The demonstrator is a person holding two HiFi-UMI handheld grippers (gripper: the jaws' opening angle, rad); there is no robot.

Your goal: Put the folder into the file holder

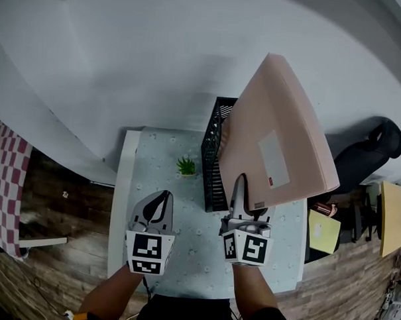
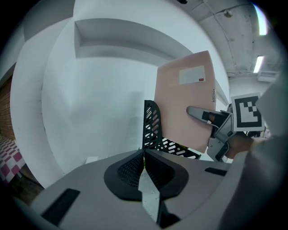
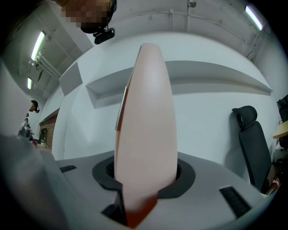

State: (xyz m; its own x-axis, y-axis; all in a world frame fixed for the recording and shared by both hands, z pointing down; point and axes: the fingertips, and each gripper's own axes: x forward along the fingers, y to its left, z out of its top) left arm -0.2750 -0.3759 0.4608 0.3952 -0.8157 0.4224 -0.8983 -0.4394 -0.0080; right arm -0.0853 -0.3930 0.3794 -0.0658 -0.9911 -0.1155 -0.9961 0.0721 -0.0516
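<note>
A pale pink folder point(image 1: 281, 136) with a white label is held up on edge, tilted, above the table's right side. My right gripper point(image 1: 242, 191) is shut on its lower corner; in the right gripper view the folder point(image 3: 146, 134) fills the gap between the jaws. The black mesh file holder point(image 1: 213, 163) stands on the table just left of the folder, its far part hidden behind it. It shows in the left gripper view as file holder point(image 2: 155, 130), with the folder point(image 2: 184, 103) beyond. My left gripper point(image 1: 160, 204) rests low over the table, left of the holder, shut and empty.
A small green plant point(image 1: 186, 166) sits on the pale speckled table point(image 1: 183, 255) left of the holder. A black chair point(image 1: 366, 156) and a yellow item point(image 1: 323, 231) stand off the table's right side. A white wall runs behind.
</note>
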